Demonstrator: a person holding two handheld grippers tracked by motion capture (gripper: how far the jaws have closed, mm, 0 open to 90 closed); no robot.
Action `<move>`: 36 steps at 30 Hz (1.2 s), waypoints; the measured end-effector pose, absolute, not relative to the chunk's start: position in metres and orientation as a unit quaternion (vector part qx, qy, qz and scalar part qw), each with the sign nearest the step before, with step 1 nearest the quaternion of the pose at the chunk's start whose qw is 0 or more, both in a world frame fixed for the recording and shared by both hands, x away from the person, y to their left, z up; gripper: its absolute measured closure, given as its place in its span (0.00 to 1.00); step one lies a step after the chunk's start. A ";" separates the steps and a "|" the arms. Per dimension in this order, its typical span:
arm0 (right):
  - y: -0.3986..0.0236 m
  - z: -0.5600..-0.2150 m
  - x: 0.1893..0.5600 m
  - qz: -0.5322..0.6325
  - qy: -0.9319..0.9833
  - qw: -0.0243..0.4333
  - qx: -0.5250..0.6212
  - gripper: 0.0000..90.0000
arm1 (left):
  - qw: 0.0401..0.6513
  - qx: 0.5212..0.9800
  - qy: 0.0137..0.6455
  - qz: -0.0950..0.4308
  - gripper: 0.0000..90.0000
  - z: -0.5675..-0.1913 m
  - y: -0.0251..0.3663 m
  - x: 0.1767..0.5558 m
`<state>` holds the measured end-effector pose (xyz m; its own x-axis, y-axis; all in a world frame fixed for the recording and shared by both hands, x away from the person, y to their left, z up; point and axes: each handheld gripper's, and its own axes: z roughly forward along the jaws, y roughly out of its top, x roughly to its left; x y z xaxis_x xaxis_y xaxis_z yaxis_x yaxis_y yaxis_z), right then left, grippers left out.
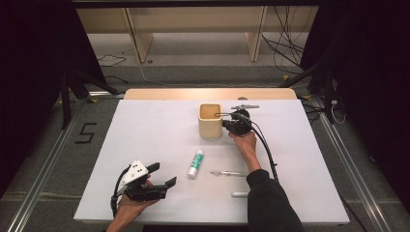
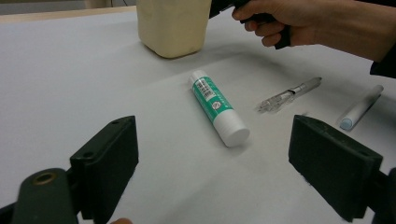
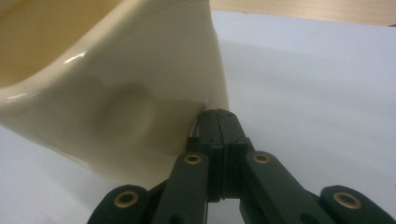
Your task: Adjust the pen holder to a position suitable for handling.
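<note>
The right gripper (image 1: 231,117), jaws clenched on maybe a thin dark pen (image 1: 218,114), should tip it gently into the square cream cup (image 1: 210,121). The left gripper (image 1: 162,175) sat released.

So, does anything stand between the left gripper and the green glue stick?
Nothing visible: only bare table lies between the open left gripper and the glue stick. The clear pen lies off to its side.

A white rectangular table top (image 1: 145,140) with a light wooden strip along its far edge carries four things: a cream square-sided cup (image 1: 210,121) far of centre, a green-and-white glue stick (image 1: 195,163) lying near the middle, a clear slim pen (image 1: 228,173) just right of it, and a small white marker (image 1: 240,194) nearer, right of centre
</note>
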<state>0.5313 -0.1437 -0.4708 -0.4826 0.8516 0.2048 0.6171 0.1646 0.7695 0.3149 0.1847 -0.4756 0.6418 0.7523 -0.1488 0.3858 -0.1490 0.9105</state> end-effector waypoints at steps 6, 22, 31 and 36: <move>-0.142 -0.471 0.533 0.423 0.752 0.135 0.486 1.00 | 0.526 0.738 0.385 0.174 0.17 -0.475 0.185 0.315; -0.180 -0.449 0.493 0.426 0.761 0.179 0.456 0.68 | 0.516 0.738 0.404 0.161 0.17 -0.477 0.181 0.320; -0.203 -0.440 0.451 0.459 0.754 0.172 0.438 0.52 | 0.493 0.749 0.415 0.155 0.17 -0.477 0.168 0.324; -0.212 -0.437 0.428 0.473 0.751 0.176 0.426 0.47 | 0.484 0.756 0.416 0.146 0.17 -0.476 0.157 0.327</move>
<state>0.4279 -0.2116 -0.4373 -0.5748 0.8067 0.1375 0.4732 0.1905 0.8601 0.3268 0.1568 -0.4759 0.6108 0.7708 -0.1812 0.4876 -0.1859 0.8531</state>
